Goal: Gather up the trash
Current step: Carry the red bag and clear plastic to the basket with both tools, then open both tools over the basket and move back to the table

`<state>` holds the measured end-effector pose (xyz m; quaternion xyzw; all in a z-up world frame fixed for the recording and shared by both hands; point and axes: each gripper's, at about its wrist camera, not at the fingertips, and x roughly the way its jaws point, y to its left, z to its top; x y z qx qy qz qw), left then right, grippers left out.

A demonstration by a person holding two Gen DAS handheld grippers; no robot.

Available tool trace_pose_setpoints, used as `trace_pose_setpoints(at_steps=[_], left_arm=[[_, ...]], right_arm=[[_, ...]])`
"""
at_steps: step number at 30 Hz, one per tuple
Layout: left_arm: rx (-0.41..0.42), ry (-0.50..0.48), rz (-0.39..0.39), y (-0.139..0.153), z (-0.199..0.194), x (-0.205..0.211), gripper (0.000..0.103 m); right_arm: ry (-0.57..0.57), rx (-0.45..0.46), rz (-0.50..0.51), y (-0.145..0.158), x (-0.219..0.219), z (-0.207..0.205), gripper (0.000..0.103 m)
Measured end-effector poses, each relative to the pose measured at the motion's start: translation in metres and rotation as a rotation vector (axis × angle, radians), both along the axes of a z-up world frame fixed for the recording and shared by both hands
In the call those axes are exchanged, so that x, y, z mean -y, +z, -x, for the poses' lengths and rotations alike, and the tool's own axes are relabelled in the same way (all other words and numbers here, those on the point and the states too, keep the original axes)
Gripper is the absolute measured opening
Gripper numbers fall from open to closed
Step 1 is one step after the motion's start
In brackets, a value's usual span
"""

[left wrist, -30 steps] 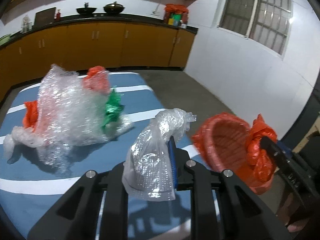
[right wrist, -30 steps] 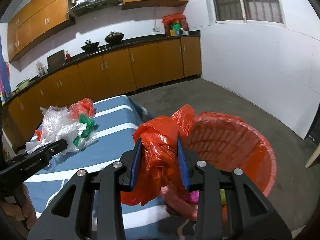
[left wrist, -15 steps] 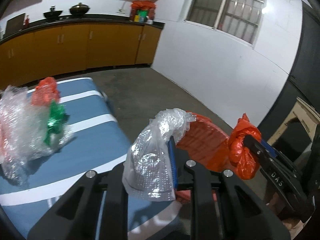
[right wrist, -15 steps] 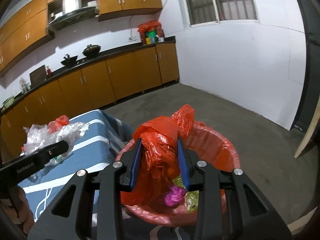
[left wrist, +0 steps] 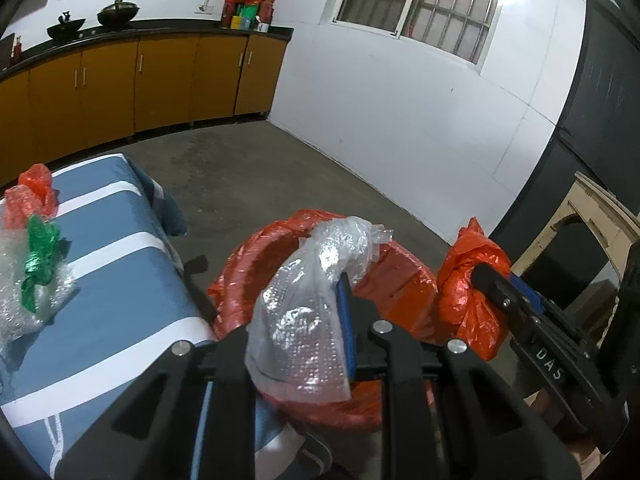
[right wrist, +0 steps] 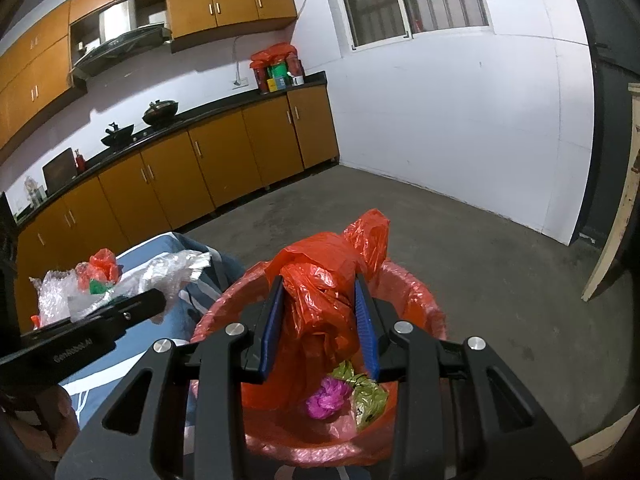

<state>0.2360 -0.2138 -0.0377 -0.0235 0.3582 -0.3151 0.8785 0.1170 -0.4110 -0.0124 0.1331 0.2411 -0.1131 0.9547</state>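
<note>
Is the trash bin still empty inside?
No: the right wrist view shows a purple wad and a greenish wrapper lying in the red-lined bin.

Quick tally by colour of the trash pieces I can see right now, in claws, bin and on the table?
Clear wrap: 2, held, table
Red bag: 2, held, table
Green foil: 1
Pink wad: 1
Olive wrapper: 1
Total: 7

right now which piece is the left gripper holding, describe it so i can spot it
Start at the red-lined trash bin beside the blue striped table. Over its near rim, the left gripper pinches a bubble wrap piece. It is clear and dimpled, whereas the right gripper holds a red plastic bag.
</note>
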Motion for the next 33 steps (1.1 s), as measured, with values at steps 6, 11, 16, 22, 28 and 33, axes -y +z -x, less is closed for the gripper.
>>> trace_pose_setpoints(at_steps=[6,11,16,22,28,33], left_arm=[[-0.011,-0.029,-0.005,-0.005,-0.008,0.013,0.022],[-0.025,-0.030,-0.016,-0.014,-0.013,0.018,0.033],[-0.027,0.008,-0.038,-0.020,-0.015,0.007,0.037],[0.048,0.129,-0.093,-0.018,-0.008,-0.027,0.054],[0.142,0.249,-0.164,-0.011,0.007,-0.068,0.064],[0.160,0.375,-0.196,-0.009,0.017,-0.112,0.073]], right_arm=[[-0.005,0.009,-0.014,-0.002,0.005,-0.001,0.036],[-0.002,0.026,-0.050,-0.003,0.014,-0.002,0.045],[-0.019,0.030,-0.052,-0.004,0.016,0.002,0.050],[-0.036,0.011,-0.021,-0.005,0.012,0.006,0.050],[-0.006,0.019,0.007,0.002,-0.002,0.004,0.050],[0.057,0.021,0.020,0.007,-0.024,-0.003,0.050]])
